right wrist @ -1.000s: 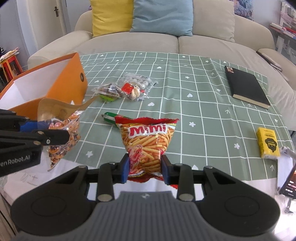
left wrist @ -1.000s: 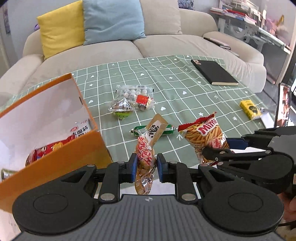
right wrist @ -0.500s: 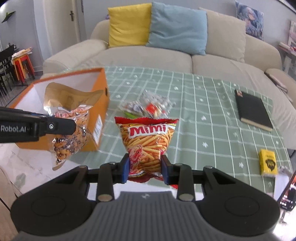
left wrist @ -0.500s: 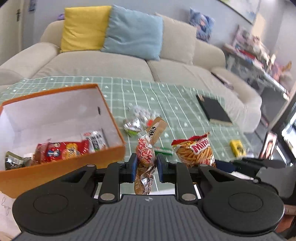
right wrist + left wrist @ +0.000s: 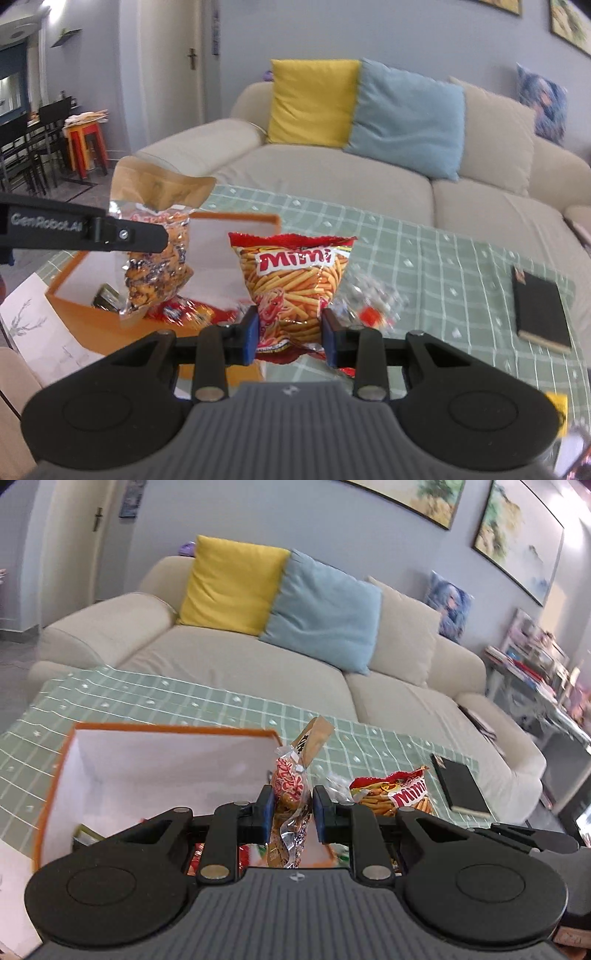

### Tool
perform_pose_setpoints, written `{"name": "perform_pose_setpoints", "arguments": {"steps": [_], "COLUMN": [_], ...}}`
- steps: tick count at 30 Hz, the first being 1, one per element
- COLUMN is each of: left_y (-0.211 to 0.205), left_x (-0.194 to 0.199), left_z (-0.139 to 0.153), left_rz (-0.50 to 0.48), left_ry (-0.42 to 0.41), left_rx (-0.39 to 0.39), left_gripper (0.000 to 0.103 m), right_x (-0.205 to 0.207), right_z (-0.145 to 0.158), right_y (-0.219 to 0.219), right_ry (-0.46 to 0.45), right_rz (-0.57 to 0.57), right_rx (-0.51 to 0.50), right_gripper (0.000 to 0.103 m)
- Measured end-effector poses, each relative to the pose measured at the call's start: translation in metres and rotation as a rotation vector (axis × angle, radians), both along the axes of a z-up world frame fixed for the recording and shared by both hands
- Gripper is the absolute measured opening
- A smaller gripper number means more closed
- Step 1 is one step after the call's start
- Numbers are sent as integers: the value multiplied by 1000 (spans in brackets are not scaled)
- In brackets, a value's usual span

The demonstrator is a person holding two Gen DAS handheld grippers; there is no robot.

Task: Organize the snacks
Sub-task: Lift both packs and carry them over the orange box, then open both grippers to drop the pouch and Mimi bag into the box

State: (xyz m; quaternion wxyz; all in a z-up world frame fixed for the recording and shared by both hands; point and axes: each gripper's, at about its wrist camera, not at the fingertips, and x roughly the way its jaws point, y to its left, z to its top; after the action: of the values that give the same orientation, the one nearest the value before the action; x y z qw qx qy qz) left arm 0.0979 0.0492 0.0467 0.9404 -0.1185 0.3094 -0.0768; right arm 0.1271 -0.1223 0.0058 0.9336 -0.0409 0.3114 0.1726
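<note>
My left gripper (image 5: pixel 291 814) is shut on a clear snack bag with a brown paper header (image 5: pixel 293 794), held in the air over the near right corner of the orange box (image 5: pixel 166 731). From the right wrist view the same bag (image 5: pixel 157 258) hangs over the box (image 5: pixel 236 218), with a left finger (image 5: pixel 140 238) across it. My right gripper (image 5: pixel 290 334) is shut on the red Mimi stick-snack bag (image 5: pixel 295 280), lifted above the table to the right of the box. Several packets (image 5: pixel 177 312) lie inside the box.
A green checked cloth (image 5: pixel 443 266) covers the table. A clear bag of small sweets (image 5: pixel 369 299) lies behind the Mimi bag. A black notebook (image 5: pixel 539 314) and a yellow packet (image 5: pixel 556 410) lie at the right. A beige sofa (image 5: pixel 332 173) with cushions stands behind. White paper (image 5: pixel 48 339) lies left.
Both grippers rose with their bags and swung left toward the orange box. The brown-header bag went from over the cloth to over the box's corner. The views tilted upward.
</note>
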Motion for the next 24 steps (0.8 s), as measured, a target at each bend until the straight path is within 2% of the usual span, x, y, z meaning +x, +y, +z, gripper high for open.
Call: {"name": "perform_pose_setpoints", "arguments": {"steps": [6, 11, 17, 24], "left_y": [27, 48, 63, 66], "left_x": [12, 31, 59, 83], "left_z": [1, -7, -28, -57], "left_rz": [61, 88, 101, 93], "left_ry": [12, 57, 137, 232], "left_rx": [25, 31, 32, 56], "left_gripper": [24, 24, 24, 23], "right_x": [15, 34, 63, 92], "right_z": [10, 6, -14, -43], "right_y": [39, 68, 101, 116], "right_ry": [-34, -41, -26, 20], "right_rz": [72, 122, 164, 199], "right_rx": [-18, -63, -169, -245], "right_gripper": [32, 32, 31, 31]}}
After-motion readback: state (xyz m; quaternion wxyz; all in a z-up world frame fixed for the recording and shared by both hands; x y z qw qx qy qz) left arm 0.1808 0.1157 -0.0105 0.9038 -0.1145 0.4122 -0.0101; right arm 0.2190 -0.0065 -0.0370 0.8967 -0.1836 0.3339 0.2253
